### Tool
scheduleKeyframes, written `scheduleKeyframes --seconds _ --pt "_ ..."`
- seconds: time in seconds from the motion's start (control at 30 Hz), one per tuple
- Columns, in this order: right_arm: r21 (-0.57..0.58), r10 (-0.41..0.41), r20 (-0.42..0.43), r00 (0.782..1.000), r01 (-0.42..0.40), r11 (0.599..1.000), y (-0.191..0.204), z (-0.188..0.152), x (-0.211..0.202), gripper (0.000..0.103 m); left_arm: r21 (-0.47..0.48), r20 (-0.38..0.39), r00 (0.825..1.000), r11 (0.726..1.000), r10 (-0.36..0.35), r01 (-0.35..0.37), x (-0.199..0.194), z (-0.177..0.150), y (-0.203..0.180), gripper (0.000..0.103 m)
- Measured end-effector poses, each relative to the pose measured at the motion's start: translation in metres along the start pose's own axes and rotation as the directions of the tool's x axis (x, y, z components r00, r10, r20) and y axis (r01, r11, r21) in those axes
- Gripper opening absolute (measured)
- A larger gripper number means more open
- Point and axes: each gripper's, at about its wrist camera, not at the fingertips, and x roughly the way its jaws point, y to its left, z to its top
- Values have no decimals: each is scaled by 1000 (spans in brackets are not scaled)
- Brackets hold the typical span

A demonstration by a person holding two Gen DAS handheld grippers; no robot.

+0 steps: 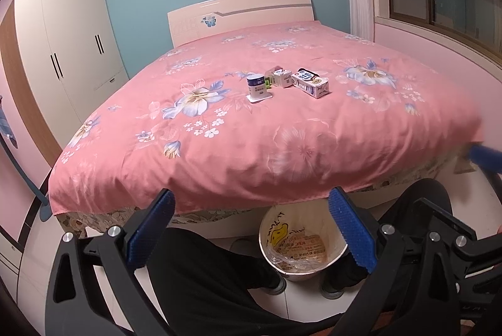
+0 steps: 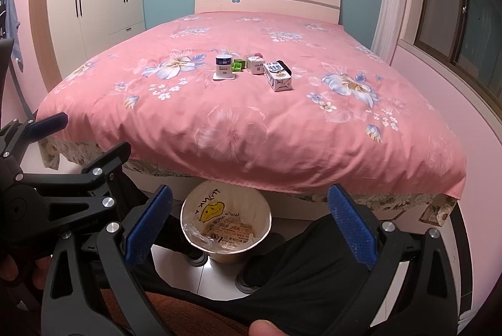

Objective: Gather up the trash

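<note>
Left wrist view shows the left gripper (image 1: 249, 229) with its blue pads wide apart and nothing between them, held low at the foot of the bed (image 1: 282, 147), well short of the trash. That trash sits in a short row near the middle of the pink floral bedspread: an upturned yogurt cup (image 1: 257, 88), a green scrap (image 1: 267, 82) just behind it, a small carton (image 1: 280, 78), and a milk carton (image 1: 310, 83) lying on its side. The lined trash bin (image 1: 301, 245) stands on the floor between the person's feet, under the bed's edge. Right wrist view shows the right gripper (image 2: 249, 226) equally spread and empty, the left gripper's frame just beside it at the left, and the same row: yogurt cup (image 2: 224, 67), green scrap (image 2: 237, 65), small carton (image 2: 255, 64), milk carton (image 2: 277, 75), with the trash bin (image 2: 226, 223) directly below. A good start is probably the nearest piece: the right side suits the milk carton, clamped across its narrow sides, the left suits the cup. The soft bedding will give, so descend gently and close firmly before lifting.
</note>
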Motion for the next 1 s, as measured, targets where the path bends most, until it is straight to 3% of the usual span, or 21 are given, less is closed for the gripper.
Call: scheduleKeyframes --seconds 1.0 --pt "7 15 -13 1000 -14 1000 -1 -3 2 98 4 -4 1000 1000 11 -11 1 -1 1 100"
